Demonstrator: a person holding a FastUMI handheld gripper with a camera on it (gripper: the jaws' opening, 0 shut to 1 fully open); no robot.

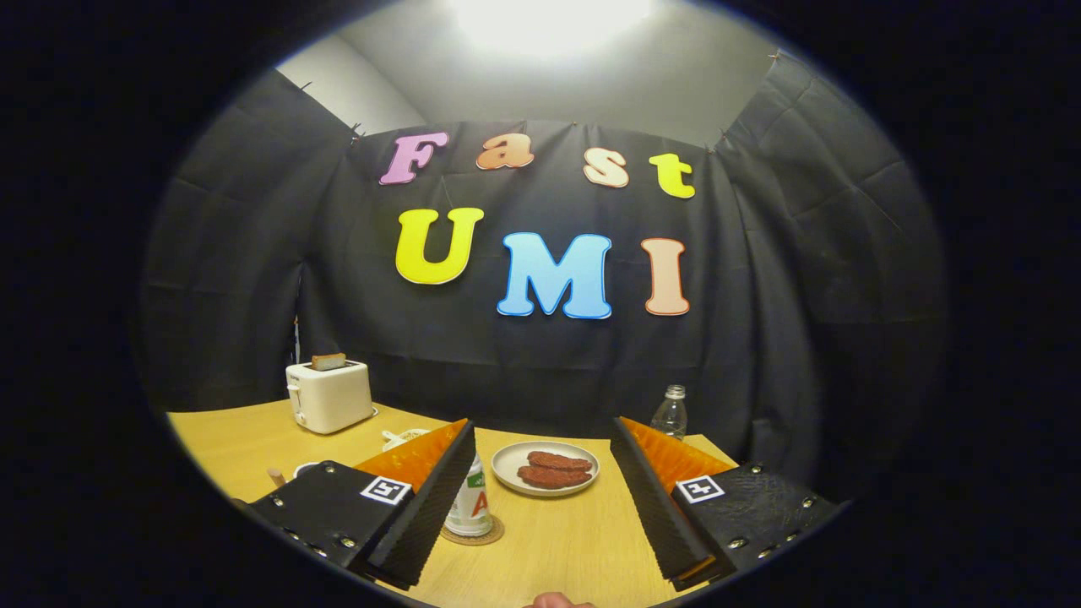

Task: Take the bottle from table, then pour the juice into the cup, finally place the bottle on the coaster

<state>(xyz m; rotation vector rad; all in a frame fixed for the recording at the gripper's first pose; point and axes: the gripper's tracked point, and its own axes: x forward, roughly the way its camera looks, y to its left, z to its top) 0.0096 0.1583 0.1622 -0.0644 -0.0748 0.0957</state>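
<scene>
The bottle [469,509], a short white container with a green band and a red letter on its label, stands upright on a round cork-coloured coaster [475,534], whose rim shows under its base. It sits just inside the left finger, partly hidden behind that finger's inner edge, at about nine o'clock from the midpoint of the gripper [540,523]; whether finger and bottle touch cannot be told. The gripper's two fingers stand wide apart with nothing clamped between them, each a long ribbed wedge rising from a dark, leathery block that carries a small square black-and-white marker and a row of metal rivets. They point forward and slightly down at the table [236,447], a smooth pale wooden top with fine grain. Just ahead of the gap, at twelve o'clock, lies a round, shallow white plate [507,469] bearing two flat reddish-brown patties [557,469] with a rough surface. At one o'clock, beyond the right finger, a clear plastic water bottle [669,414] stands upright near the table's far edge. At ten o'clock, well beyond the left finger, a boxy cream toaster [329,395] with rounded corners holds a slice of toast [328,361] sticking out of its slot. A small white dish [399,437] peeks out just behind the left finger. At six o'clock, a fingertip [556,601] of the person's hand barely shows.
</scene>
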